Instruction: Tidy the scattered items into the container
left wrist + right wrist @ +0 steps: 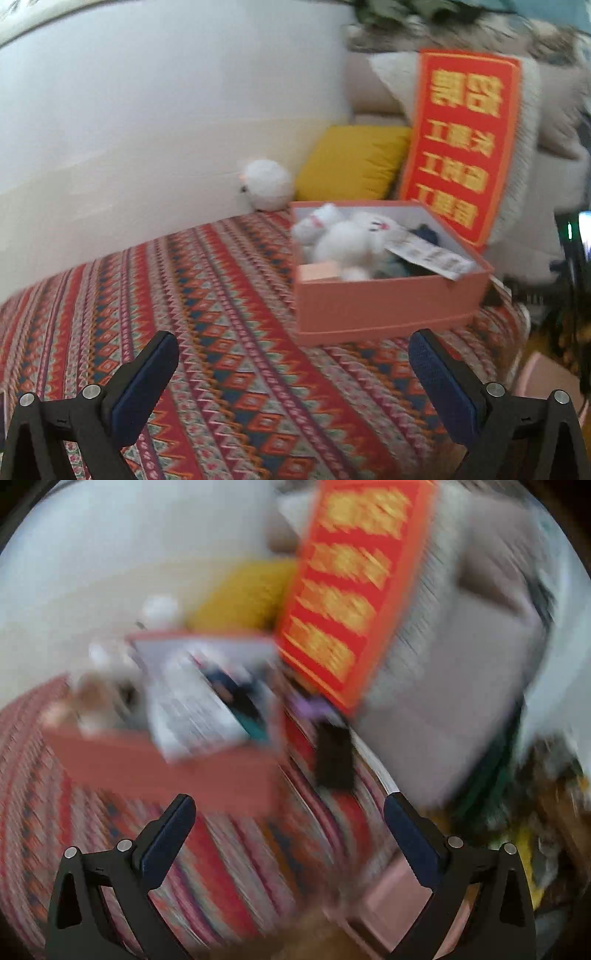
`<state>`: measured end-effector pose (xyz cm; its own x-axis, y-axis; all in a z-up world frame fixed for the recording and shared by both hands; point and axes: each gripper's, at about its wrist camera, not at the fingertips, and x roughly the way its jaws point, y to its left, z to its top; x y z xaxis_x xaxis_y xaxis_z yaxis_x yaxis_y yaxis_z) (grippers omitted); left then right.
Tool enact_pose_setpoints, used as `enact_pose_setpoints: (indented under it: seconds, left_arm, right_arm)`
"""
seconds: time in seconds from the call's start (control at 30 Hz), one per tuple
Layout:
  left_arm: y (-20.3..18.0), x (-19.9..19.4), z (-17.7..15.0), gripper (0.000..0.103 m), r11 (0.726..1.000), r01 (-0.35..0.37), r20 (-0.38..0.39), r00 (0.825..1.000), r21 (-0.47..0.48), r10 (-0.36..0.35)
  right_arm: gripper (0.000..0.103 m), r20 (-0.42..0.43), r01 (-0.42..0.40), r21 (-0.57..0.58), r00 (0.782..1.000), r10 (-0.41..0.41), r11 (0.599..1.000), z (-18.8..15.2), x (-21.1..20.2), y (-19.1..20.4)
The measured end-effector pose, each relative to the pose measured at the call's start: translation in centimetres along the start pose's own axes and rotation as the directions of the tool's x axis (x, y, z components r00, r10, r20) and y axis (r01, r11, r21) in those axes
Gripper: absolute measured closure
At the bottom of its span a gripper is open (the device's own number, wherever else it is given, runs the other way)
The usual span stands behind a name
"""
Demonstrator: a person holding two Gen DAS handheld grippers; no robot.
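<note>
A pink open box point(388, 306) stands on the patterned bedspread point(221, 314) right of centre in the left wrist view. Inside it lie a white plush toy point(351, 240), a printed paper sheet point(432, 256) and dark items. My left gripper point(293, 341) hovers open and empty just in front of the box. The right wrist view is heavily blurred: the same box point(166, 771) with the paper sheet point(188, 716) sits ahead and left of my right gripper point(290, 806), which is open and empty. A black object point(334, 757) lies on the bedspread right of the box.
A white fluffy toy point(267, 184) and a yellow cushion point(351, 162) rest against the white wall point(147, 110). A red board with gold characters point(461, 144) leans behind the box, with pale cushions point(554, 122) beyond. The bed edge point(517, 332) drops off at right.
</note>
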<state>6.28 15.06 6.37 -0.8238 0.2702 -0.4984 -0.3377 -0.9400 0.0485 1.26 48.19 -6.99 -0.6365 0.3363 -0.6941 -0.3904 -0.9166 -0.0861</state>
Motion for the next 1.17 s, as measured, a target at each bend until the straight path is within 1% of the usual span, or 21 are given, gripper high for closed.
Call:
enact_pose_setpoints:
  seconds: [0.07,0.17,0.23,0.37,0.4,0.5,0.63,0.73,0.8,0.9,1.0,1.1,1.17]
  left_arm:
    - [-2.5,-1.3,0.8,0.001,0.999,0.038,0.009,0.999,0.021,-0.039]
    - [-6.3,-2.3,2.4,0.001,0.996,0.071,0.012,0.997,0.049,-0.071]
    - [-8.7,-2.4,3.5,0.001,0.993,0.097,-0.010,0.995,0.065,-0.096]
    - [-13.7,-1.9,6.2,0.001,0.987,0.143,-0.083,0.987,0.074,-0.137]
    - [-15.0,-1.6,6.9,0.001,0.986,0.144,-0.096,0.986,0.083,-0.136]
    - [-18.0,-0.5,9.3,0.001,0.989,0.106,-0.101,0.990,0.107,-0.095]
    - [-20.4,2.3,12.2,0.001,0.991,0.024,-0.114,0.993,0.129,-0.009]
    - [-20.6,4.5,13.4,0.001,0.994,-0.010,-0.158,0.987,0.110,0.027]
    - [-20.1,5.5,13.7,0.001,0.997,-0.011,-0.192,0.981,0.081,0.027]
    - [-19.5,6.4,13.7,0.001,1.000,-0.006,-0.220,0.976,0.029,0.012]
    - [-19.0,7.2,13.4,0.001,1.000,-0.012,-0.228,0.974,-0.006,0.010]
    - [-19.0,7.1,13.2,0.001,1.000,-0.025,-0.216,0.976,0.003,0.025]
    - [-19.0,7.0,13.1,0.001,1.000,-0.028,-0.207,0.978,0.010,0.029]
  right_arm:
    - [0.000,-0.059,0.017,0.078,0.998,-0.013,0.997,-4.0,0.5,-3.8]
    - [0.000,-0.136,0.058,0.211,0.990,-0.030,0.976,-10.1,0.7,-9.1]
    - [0.000,-0.189,0.079,0.265,0.982,-0.029,0.961,-14.3,0.8,-11.7]
    - [0.000,-0.284,0.131,0.315,0.958,-0.039,0.940,-22.2,0.8,-14.7]
    - [0.000,-0.302,0.140,0.318,0.952,-0.040,0.938,-24.0,0.9,-15.0]
    - [0.000,-0.361,0.161,0.328,0.932,-0.034,0.931,-29.0,1.2,-15.7]
    - [0.000,-0.428,0.161,0.348,0.904,0.004,0.924,-34.3,2.3,-15.7]
    - [0.000,-0.473,0.154,0.365,0.880,0.040,0.918,-37.7,3.1,-15.1]
    - [0.001,-0.498,0.146,0.364,0.865,0.060,0.920,-39.6,3.4,-14.3]
    - [0.001,-0.524,0.126,0.340,0.848,0.076,0.932,-41.6,4.0,-13.2]
    - [0.001,-0.524,0.103,0.291,0.849,0.069,0.951,-41.8,4.2,-12.3]
    - [0.001,-0.517,0.078,0.256,0.853,0.069,0.964,-41.7,4.4,-11.6]
    - [0.001,-0.513,0.065,0.253,0.855,0.077,0.965,-41.4,4.5,-11.5]
